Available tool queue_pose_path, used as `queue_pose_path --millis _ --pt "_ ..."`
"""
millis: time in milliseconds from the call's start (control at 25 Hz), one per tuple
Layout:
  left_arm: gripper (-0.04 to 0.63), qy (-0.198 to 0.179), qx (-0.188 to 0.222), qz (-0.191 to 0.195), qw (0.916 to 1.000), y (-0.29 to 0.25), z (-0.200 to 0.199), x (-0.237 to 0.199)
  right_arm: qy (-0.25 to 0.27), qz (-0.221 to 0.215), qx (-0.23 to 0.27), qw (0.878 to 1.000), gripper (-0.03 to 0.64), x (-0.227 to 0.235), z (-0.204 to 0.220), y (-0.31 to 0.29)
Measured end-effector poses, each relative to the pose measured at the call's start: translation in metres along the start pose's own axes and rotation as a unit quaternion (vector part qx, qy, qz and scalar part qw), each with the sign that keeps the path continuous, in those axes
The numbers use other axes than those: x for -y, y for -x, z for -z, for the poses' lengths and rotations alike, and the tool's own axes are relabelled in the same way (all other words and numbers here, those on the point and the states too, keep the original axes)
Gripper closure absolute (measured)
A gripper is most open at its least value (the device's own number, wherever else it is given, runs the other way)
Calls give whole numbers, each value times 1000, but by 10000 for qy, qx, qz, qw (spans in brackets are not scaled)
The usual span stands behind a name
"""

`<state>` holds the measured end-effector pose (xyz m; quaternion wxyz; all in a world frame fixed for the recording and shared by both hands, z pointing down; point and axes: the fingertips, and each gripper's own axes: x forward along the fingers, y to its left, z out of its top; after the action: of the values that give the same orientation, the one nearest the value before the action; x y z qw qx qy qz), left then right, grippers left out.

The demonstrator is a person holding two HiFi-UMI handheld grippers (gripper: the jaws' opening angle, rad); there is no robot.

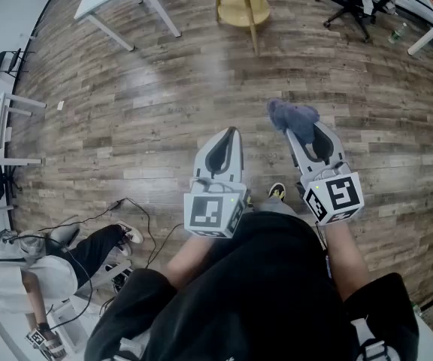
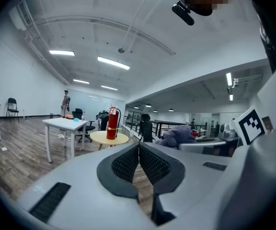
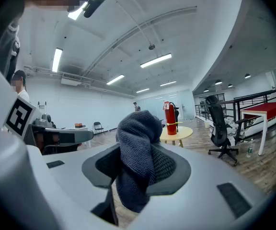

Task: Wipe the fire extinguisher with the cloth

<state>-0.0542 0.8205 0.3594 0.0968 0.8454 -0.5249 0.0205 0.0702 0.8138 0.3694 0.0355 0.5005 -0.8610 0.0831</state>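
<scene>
Two grippers: I see both held side by side low in the head view, over the wooden floor [image 1: 126, 126] and well short of the furniture ahead.
Left gripper [image 1: 230, 132]: its jaws are pressed together. The ribbed pads [image 2: 124, 163] meet along one line, and I find nothing between them.
Right gripper [image 1: 301, 130]: its jaws are pinching the cloth, which fills the gap between the pads.
Cloth [image 3: 135, 162]: dark blue-grey knit, bunched. A rounded lump stands above the jaw tips and a tail hangs down below them.
Marker cubes: one sits at the rear of each gripper, the left cube [image 1: 215, 213] and the right cube [image 1: 335, 195].
Shoe [image 1: 277, 192]: it shows on the floor between the two grippers.
Seated person [image 1: 21, 277]: at the lower left of the head view, beside loose cables on the floor.
Round yellow table [image 3: 178, 133]: straight ahead, well apart from both grippers.
Fire extinguisher [image 3: 169, 119]: red and upright on the round yellow table, with a black hose at its side and a yellow band across its body. Neither the cloth nor either gripper touches it.
White table [image 2: 63, 123]: to the left of the round one.
Office chair [image 3: 218, 123]: black, to the right of the round table, with a red-topped table [image 3: 267, 108] beyond it.
Standing person [image 2: 66, 102]: far off, near the back wall.
</scene>
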Motion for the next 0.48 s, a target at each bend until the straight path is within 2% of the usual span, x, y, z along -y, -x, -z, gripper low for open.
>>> queue_pose_path --millis 240,480 --pt "572 -37 26 61 10000 0 1 -8 21 93 -81 9999 462 -4 3 -8" --pt "572 103 -15 -5 9999 6 3 -35 125 104 38 9999 462 -19 2 -16"
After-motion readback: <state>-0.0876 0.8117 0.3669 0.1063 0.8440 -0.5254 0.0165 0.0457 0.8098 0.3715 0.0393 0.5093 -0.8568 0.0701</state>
